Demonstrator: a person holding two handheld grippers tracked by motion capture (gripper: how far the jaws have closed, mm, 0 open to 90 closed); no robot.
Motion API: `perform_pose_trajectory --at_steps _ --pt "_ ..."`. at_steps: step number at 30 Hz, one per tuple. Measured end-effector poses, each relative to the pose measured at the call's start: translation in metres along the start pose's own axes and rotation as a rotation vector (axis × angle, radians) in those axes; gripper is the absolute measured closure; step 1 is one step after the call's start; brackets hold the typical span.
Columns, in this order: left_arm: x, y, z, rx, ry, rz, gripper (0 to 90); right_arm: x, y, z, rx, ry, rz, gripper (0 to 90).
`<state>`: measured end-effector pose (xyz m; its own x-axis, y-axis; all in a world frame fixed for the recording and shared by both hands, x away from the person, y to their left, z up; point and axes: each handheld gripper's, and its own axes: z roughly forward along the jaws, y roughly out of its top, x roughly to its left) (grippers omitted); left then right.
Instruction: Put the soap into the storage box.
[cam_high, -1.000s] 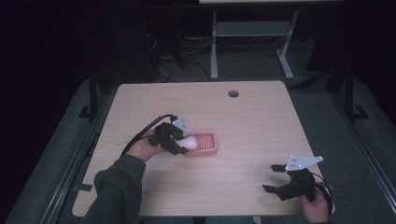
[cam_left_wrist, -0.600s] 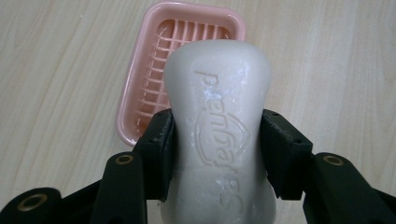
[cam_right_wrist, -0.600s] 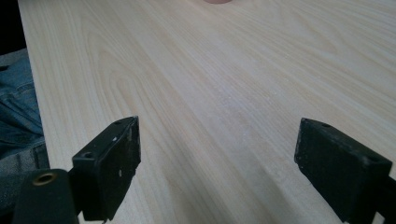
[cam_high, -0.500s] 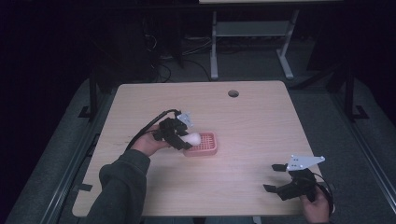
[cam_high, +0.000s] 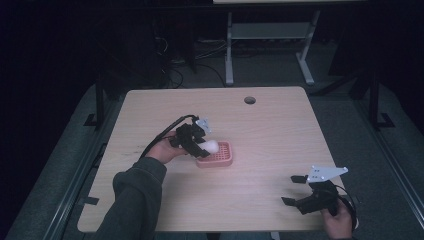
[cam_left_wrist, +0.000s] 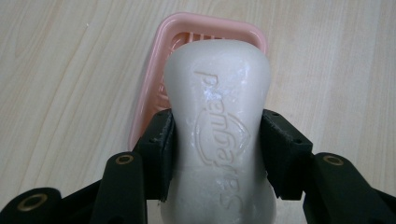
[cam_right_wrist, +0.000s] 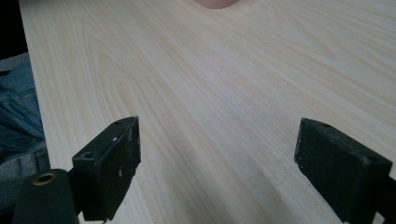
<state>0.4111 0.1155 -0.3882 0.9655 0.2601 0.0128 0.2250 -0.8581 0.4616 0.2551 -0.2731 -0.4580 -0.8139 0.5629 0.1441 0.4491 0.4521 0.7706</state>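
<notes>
Soap (cam_left_wrist: 218, 135) sits tight between the left tongs (cam_left_wrist: 217, 154), near the middle left of the high view. The two black jaws press on its narrow waist, one on each side. The bar is white, with letters pressed into its top. It hangs over a pink soap dish (cam_high: 216, 155), and its far end points at the dish. I cannot tell if it touches the dish yet.

The soap looks hard and smooth, so it may be slippery. It is probably light. The thin middle looks like the best place to hold it, because the fat ends stop it from sliding out.

Lower right in the high view, the right tongs (cam_high: 300, 192) rest low over the bare bench (cam_high: 280, 130). Their jaws stand wide apart and hold nothing.
</notes>
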Motion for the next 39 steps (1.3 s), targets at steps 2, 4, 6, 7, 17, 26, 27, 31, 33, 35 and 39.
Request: perform_pose_trajectory --at_steps 2,4,6,7,17,26,27,31,33,35,39 --pt "0.001 0.001 0.001 -0.011 -0.005 -0.003 49.2 0.0 0.0 0.0 -0.001 -0.001 0.0 14.2" --pt "0.002 0.002 0.003 -0.008 -0.004 -0.004 49.2 0.0 0.0 0.0 -0.002 0.0 -0.002 14.1" --pt "0.003 0.003 0.005 -0.008 -0.008 -0.008 49.2 0.0 0.0 0.0 -0.003 0.0 -0.001 14.2" --pt "0.003 0.003 0.006 -0.005 -0.009 -0.005 49.2 -0.001 0.0 0.0 -0.003 0.001 -0.002 14.1" --pt "0.006 0.008 0.017 -0.002 -0.019 -0.011 49.2 -0.001 -0.001 -0.001 -0.002 0.0 -0.003 14.1" --pt "0.01 0.014 0.03 0.022 -0.029 -0.006 49.2 -0.002 -0.002 0.0 0.003 0.002 0.0 14.1" --pt "0.01 0.014 0.03 0.022 -0.029 -0.006 49.2 -0.002 -0.002 0.0 0.003 0.002 0.0 14.1" --pt "0.01 0.02 0.034 0.036 -0.033 0.016 49.2 -0.001 -0.002 0.0 0.003 0.002 0.001 14.2" --pt "0.01 0.021 0.038 0.04 -0.034 0.019 49.2 -0.002 -0.002 -0.001 0.002 0.003 0.0 14.2" --pt "0.01 0.022 0.04 0.045 -0.039 0.018 49.2 -0.002 -0.002 -0.001 0.0 0.002 0.0 14.1" --pt "0.01 0.022 0.043 0.051 -0.04 0.019 49.2 -0.002 -0.002 -0.001 0.0 0.002 0.0 14.2"
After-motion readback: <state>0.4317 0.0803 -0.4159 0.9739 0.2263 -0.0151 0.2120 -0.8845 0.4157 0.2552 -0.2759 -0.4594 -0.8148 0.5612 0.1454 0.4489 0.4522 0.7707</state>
